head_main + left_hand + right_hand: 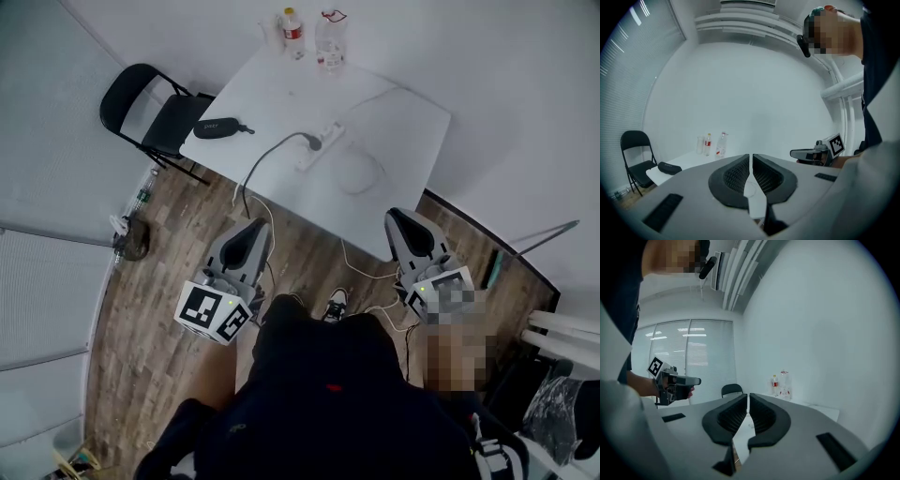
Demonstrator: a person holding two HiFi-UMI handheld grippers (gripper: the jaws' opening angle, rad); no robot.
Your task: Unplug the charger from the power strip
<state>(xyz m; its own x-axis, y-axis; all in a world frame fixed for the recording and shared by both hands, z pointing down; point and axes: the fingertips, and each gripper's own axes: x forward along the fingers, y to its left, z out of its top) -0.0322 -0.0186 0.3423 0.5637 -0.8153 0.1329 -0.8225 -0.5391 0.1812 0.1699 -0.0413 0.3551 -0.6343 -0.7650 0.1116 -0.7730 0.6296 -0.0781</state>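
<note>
On the white table (403, 122) in the head view lies a white power strip (323, 141). A dark charger plug (312, 142) sits in it, and its grey cable (267, 159) runs off the table's front edge to the floor. Both grippers are held over the wooden floor, short of the table and apart from the strip. My left gripper (255, 228) (751, 157) has its jaws together with nothing between them. My right gripper (396, 217) (747, 397) is likewise shut and empty. Each gripper view shows the other gripper off to the side.
A black case (220, 127) lies at the table's left end and two bottles (292, 31) stand at its far edge. A black folding chair (150, 111) stands left of the table. Thin cables (361, 272) trail on the floor under the front edge.
</note>
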